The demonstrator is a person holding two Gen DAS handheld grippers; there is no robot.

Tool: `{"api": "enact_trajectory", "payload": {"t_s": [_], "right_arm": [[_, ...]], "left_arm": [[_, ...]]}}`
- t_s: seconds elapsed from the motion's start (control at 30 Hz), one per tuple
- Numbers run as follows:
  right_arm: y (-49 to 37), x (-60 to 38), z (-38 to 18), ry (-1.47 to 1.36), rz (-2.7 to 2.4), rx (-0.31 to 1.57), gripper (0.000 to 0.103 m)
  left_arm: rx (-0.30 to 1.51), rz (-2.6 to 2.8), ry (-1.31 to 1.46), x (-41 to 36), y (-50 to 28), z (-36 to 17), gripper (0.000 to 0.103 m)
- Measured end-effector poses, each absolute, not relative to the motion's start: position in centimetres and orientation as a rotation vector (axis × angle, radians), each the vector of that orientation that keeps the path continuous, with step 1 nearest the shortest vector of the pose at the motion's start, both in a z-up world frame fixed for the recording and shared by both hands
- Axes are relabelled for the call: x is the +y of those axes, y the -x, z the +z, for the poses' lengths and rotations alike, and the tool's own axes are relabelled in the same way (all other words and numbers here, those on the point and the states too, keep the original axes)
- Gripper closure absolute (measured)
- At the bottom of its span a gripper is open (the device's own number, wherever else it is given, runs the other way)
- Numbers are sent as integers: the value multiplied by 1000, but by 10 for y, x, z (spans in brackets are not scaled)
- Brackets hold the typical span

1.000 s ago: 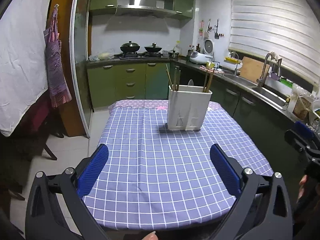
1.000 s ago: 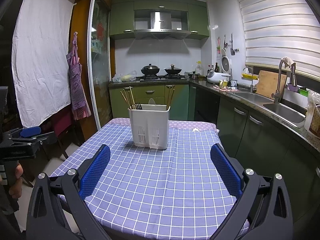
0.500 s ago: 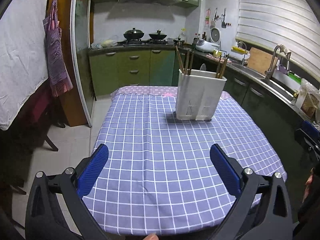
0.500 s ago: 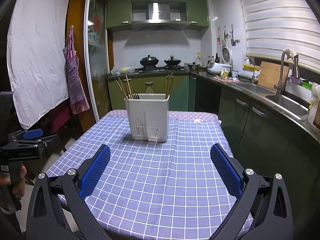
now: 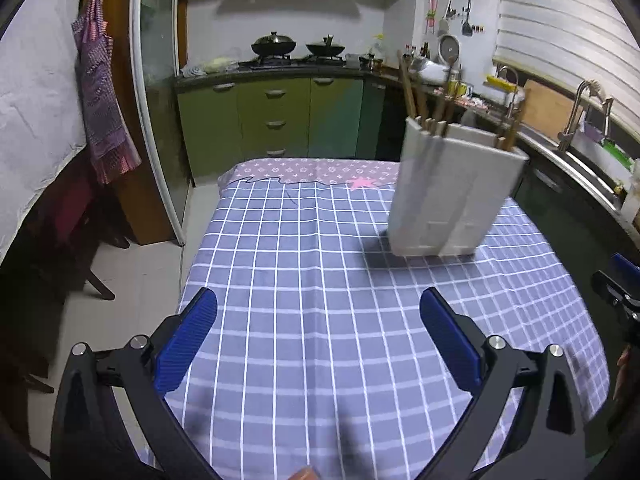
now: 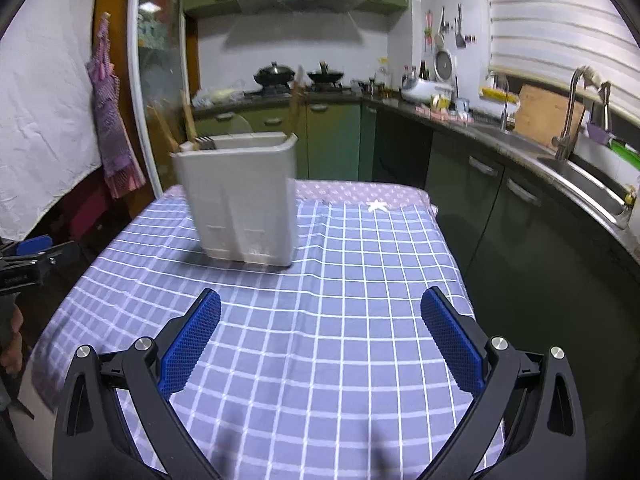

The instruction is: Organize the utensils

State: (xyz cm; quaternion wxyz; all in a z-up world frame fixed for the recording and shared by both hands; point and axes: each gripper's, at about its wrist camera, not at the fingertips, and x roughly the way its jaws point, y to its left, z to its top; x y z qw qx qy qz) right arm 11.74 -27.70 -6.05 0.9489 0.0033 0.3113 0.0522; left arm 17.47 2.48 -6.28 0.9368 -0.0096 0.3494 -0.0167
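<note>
Checked table (image 5: 320,320) carrying white utensil holder (image 5: 452,196) toward far edge, upright, chopsticks (image 5: 408,92) and fork (image 6: 204,142) inside. Ahead-right of left gripper (image 5: 318,330), ahead-left of right gripper (image 6: 320,332); both gaping wide, empty, about equally near.

Open table, one obstacle at the far end

Checked table (image 5: 320,280) lies bare through the lower frame; the white utensil holder (image 5: 452,196) stands upper right, chopsticks (image 5: 412,92) apparently sticking above its rim, though blurred.
</note>
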Motion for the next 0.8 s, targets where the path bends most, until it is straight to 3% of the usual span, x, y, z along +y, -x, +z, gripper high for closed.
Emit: {"api": "enact_trajectory", "payload": {"t_s": [0.47,0.8], "right_arm": [[-225,-303,-132,-36,83,819,5],[-165,-288,-62,-19,63,595,5]], "left_arm": [[834,-4,53,38,-259,-115,7],[603,-66,17,16,-192,-39,7]]}}
